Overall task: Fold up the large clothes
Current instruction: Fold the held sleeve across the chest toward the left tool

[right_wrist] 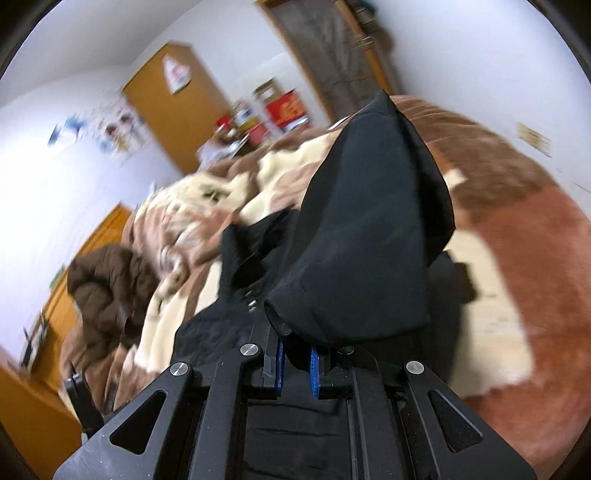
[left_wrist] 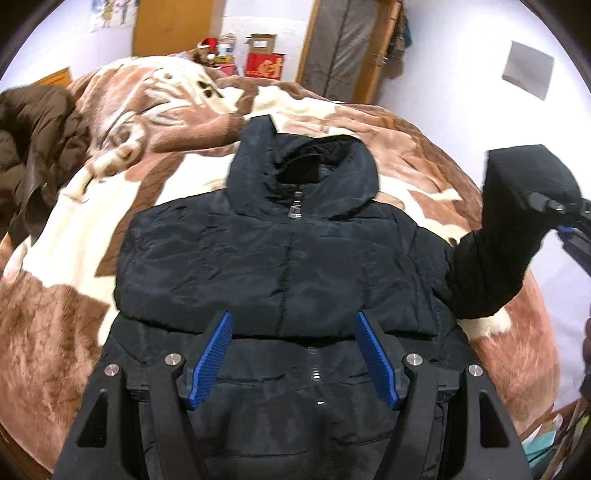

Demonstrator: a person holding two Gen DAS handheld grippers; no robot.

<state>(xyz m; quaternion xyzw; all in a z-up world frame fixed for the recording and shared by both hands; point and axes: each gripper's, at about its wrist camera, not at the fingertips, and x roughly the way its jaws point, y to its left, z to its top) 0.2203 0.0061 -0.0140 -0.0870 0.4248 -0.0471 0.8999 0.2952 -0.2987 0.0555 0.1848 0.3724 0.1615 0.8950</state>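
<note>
Here a black hooded jacket (left_wrist: pixel 284 258) lies front-up and zipped on a bed covered by a brown and cream blanket (left_wrist: pixel 74 229), its hood (left_wrist: pixel 303 173) pointing toward the far wall and its hem nearest the left wrist camera. The left gripper (left_wrist: pixel 293 360) hangs over the lower front of the jacket with its blue-padded fingers (left_wrist: pixel 210 363) spread wide and nothing between them. The near-side sleeve looks folded across the chest, forming a band over the zip. On the other side, the right gripper (right_wrist: pixel 297 363) has its jaws closed on the cuff end of the other sleeve (left_wrist: pixel 517 229), which is lifted off the blanket and stands up above the jacket's shoulder; from the right wrist camera the dark sleeve (right_wrist: pixel 369 240) fills the middle of the picture, pinched between the blue pads. A brown puffy coat (left_wrist: pixel 33 147) sits crumpled near the left edge of the bed, well apart from the black jacket. Beyond the bed stand red boxes (left_wrist: pixel 264 66) and a wooden door (left_wrist: pixel 173 26) against a pale wall.
</note>
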